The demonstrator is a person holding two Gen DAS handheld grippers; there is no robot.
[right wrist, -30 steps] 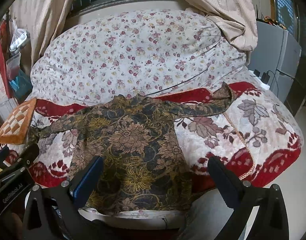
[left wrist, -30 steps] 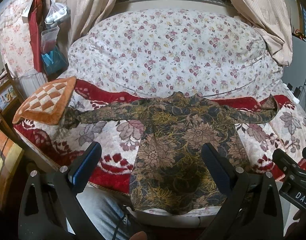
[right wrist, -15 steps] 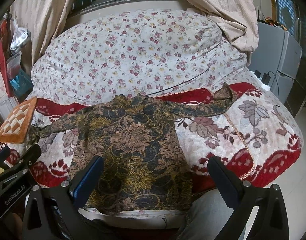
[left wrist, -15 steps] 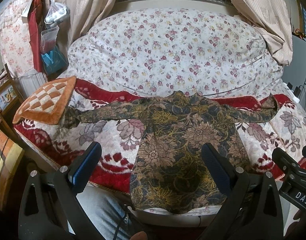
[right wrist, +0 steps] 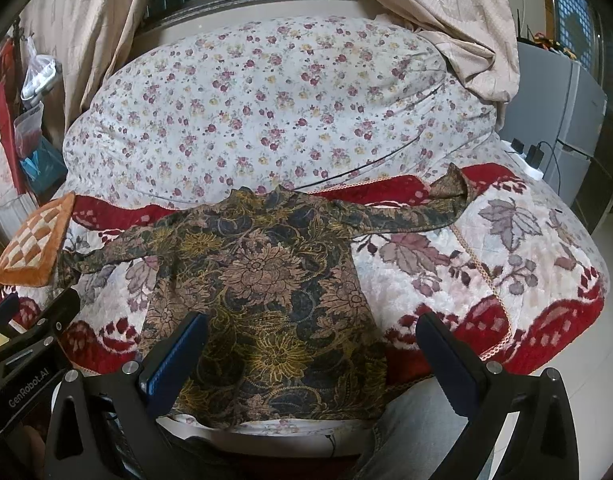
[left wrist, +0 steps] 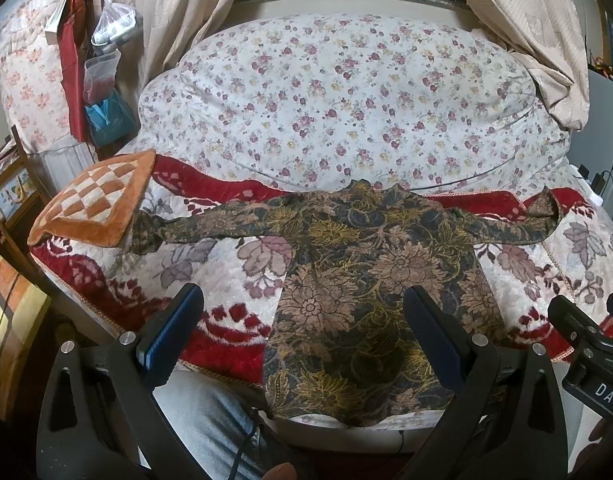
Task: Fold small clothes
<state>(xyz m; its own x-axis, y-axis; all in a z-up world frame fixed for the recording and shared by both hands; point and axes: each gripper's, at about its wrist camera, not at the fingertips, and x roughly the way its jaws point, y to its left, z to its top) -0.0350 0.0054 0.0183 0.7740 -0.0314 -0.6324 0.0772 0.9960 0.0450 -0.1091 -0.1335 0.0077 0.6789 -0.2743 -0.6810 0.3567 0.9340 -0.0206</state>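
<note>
— One shirt is laid flat on the blanket, sleeves spread to both sides. How are the grippers held?

— Both are held spread and empty above the hem: the left gripper, the right gripper. A cushion is seen beside the left sleeve.
</note>
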